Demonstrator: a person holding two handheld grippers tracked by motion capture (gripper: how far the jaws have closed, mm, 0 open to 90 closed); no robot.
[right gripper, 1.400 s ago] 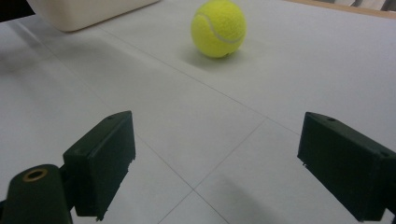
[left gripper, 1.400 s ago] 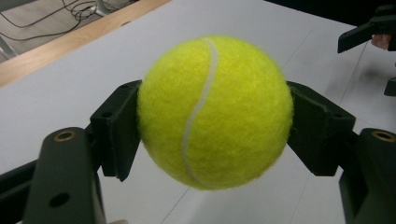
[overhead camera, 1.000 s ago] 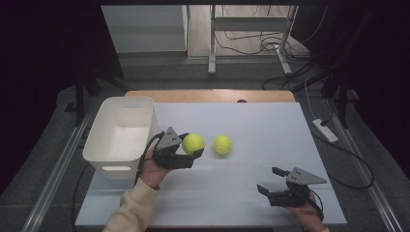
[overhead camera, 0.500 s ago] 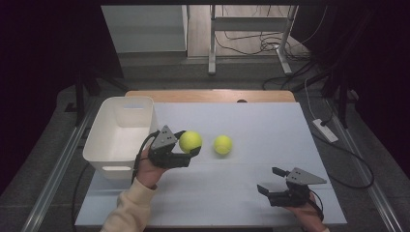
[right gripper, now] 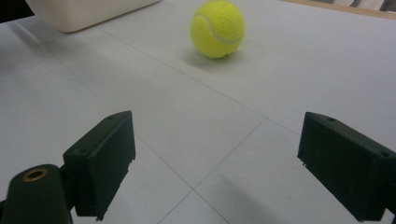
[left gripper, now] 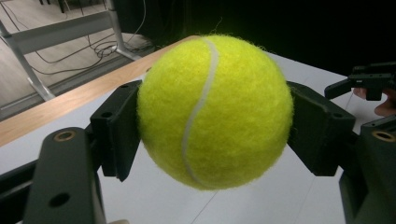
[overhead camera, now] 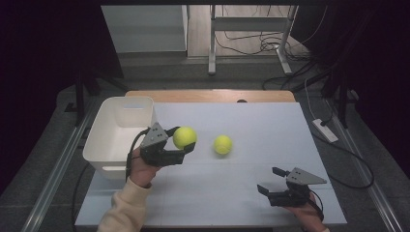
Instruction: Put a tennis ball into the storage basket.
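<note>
A yellow tennis ball (overhead camera: 184, 137) (left gripper: 215, 112) is held above the table, beside the white bin, with my left gripper (overhead camera: 183, 139) shut on it. Its jaws press both sides of the ball. A second tennis ball (overhead camera: 223, 144) (right gripper: 217, 28) lies on the white table to its right. My right gripper (overhead camera: 270, 181) (right gripper: 215, 168) rests low near the table's front right, open and holding nothing, with that second ball some way ahead of it.
A white plastic bin (overhead camera: 104, 140) (right gripper: 88, 11) stands at the table's left side, just left of the held ball. The white table (overhead camera: 270, 130) has a wooden strip along its far edge. Cables and a metal frame lie on the floor beyond.
My left gripper has lifted the held ball slightly and carried it a little left, nearer the bin. The right gripper and the loose ball have stayed put.
</note>
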